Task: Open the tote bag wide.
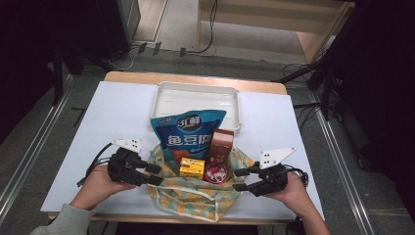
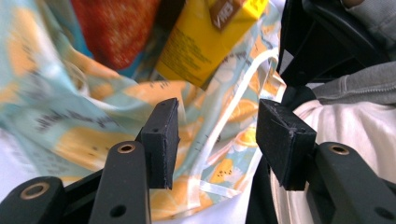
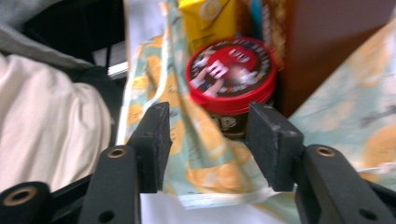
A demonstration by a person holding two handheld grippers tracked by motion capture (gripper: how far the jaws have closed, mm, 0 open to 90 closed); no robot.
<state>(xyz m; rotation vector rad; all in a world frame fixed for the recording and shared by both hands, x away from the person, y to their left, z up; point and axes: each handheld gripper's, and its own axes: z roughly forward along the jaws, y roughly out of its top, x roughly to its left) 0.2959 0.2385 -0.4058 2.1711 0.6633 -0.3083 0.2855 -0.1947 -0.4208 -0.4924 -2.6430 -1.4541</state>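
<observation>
Patterned cloth bag point(image 1: 195, 188) at table's point(image 1: 117, 122) near edge, holding snack packet point(image 1: 188, 134), yellow carton point(image 1: 192, 167), red-lidded tub point(image 1: 215, 172). Left gripper point(image 1: 155, 175) and right gripper point(image 1: 238, 179) flank bag, jaws parted, gripping nothing.

The white-covered table point(image 1: 117, 122) carries a white tray point(image 1: 195, 100) and a patterned bag point(image 1: 195, 196).
</observation>
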